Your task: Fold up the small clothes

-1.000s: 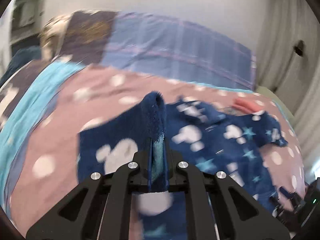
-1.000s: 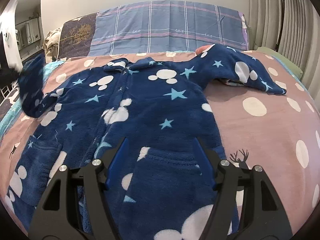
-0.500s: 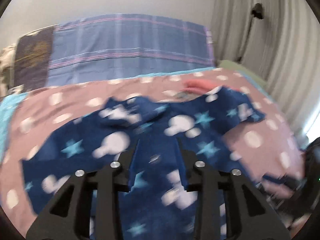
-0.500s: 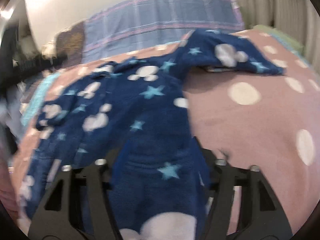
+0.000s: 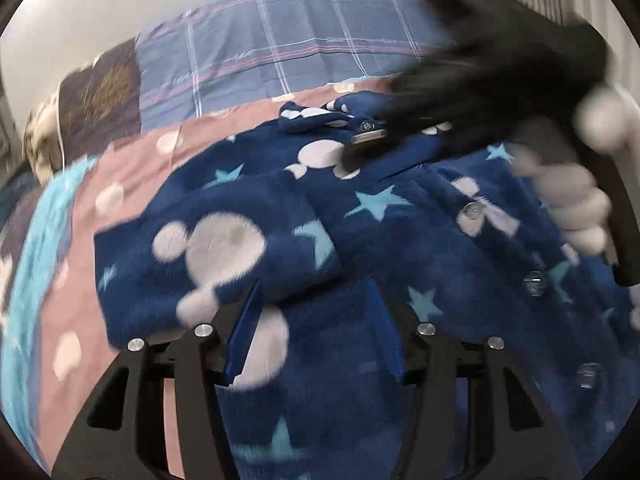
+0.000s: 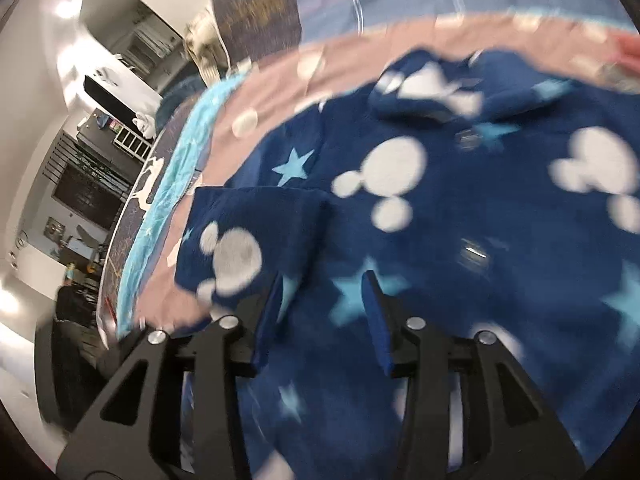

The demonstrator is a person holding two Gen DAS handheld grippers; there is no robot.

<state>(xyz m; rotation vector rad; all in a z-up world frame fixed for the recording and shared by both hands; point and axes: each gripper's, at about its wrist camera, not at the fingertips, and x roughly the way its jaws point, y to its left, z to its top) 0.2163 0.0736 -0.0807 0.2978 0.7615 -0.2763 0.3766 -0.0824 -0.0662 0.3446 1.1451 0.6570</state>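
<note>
A navy fleece garment [image 5: 420, 240] with white mouse heads and blue stars lies spread, buttons up, on the bed. Its sleeve [image 5: 216, 248] is folded in over the body. My left gripper [image 5: 314, 320] hovers just over the sleeve's edge; its jaws are opening and pinch nothing. My right gripper [image 5: 360, 148], blurred and held by a hand [image 5: 572, 204], reaches across near the collar [image 5: 316, 118]. In the right wrist view the right gripper [image 6: 324, 312] is over the garment [image 6: 460, 220] beside the folded sleeve [image 6: 248, 248], its jaws opening with nothing gripped.
The bed has a pink spotted cover [image 5: 132, 168] with a teal blanket edge [image 5: 36, 248] at the left. Plaid pillows [image 5: 280, 40] lie at the head. A red item [image 6: 628, 46] sits beyond the collar. Dark furniture [image 6: 84, 184] stands past the bed's left side.
The left gripper let go of the sleeve, which now lies folded over the body, and sank toward it. The right gripper swung left across the garment toward the collar side.
</note>
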